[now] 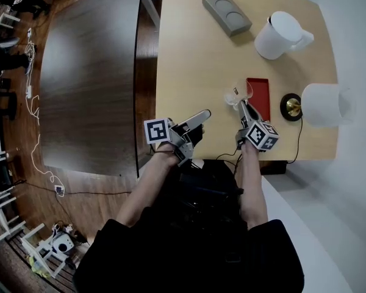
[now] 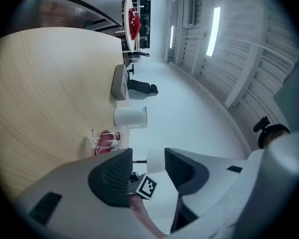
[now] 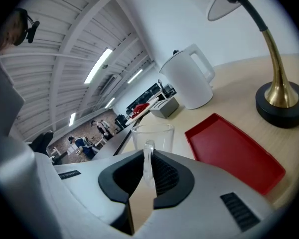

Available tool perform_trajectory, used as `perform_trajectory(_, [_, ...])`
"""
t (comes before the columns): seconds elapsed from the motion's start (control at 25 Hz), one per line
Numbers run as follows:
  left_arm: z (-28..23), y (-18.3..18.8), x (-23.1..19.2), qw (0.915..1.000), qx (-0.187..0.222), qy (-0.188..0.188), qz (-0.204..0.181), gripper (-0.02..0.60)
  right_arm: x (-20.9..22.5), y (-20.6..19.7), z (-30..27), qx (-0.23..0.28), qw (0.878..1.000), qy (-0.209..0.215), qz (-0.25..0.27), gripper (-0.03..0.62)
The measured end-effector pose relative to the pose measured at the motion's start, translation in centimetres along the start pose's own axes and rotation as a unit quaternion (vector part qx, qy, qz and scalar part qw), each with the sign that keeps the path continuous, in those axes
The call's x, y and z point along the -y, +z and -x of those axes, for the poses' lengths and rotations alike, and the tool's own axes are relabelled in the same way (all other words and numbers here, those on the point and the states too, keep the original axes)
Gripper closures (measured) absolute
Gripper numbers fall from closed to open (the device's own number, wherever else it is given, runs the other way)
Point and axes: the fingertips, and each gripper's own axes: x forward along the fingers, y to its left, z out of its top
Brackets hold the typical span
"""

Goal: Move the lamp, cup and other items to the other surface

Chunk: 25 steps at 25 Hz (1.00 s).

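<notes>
A clear glass cup (image 1: 234,96) with a handle is near the light wooden table's (image 1: 189,60) front edge, just left of the red tray (image 1: 260,96). My right gripper (image 1: 240,107) is shut on the cup's handle (image 3: 148,159), which stands upright between the pads in the right gripper view; the cup body (image 3: 153,133) sits just beyond the jaws. The lamp (image 1: 322,104), white shade and brass base (image 1: 291,107), stands right of the tray. My left gripper (image 1: 200,117) hovers open at the table's front edge with nothing in it, and its view shows the cup (image 2: 105,140) to the left.
A white kettle (image 1: 279,35) and a grey two-ring block (image 1: 227,12) stand at the far side of the light table. A dark wooden table (image 1: 88,72) lies to the left across a narrow gap. The lamp's cord (image 1: 296,142) runs over the front edge.
</notes>
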Motion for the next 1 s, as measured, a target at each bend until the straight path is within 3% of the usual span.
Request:
perform_trajectory(0.28, [-0.1,0.5,-0.4,0.9997,0.015,0.017,-0.005,0.362,1.3,0.4,-1.7,-0.005,0.998,-0.017,0.055,0.546])
perform_trajectory(0.64, [0.0,0.7,0.6,0.9994,0.021,0.025,-0.008,0.362,0.3,0.8,-1.9,-0.006,0.988,-0.038,0.151,0.545])
perform_trajectory(1.0, [-0.5,0.6,-0.8,0.9993,0.022,0.030,-0.004,0.362,1.0,-0.9,-3.1,-0.010,0.981,-0.047,0.187,0.543])
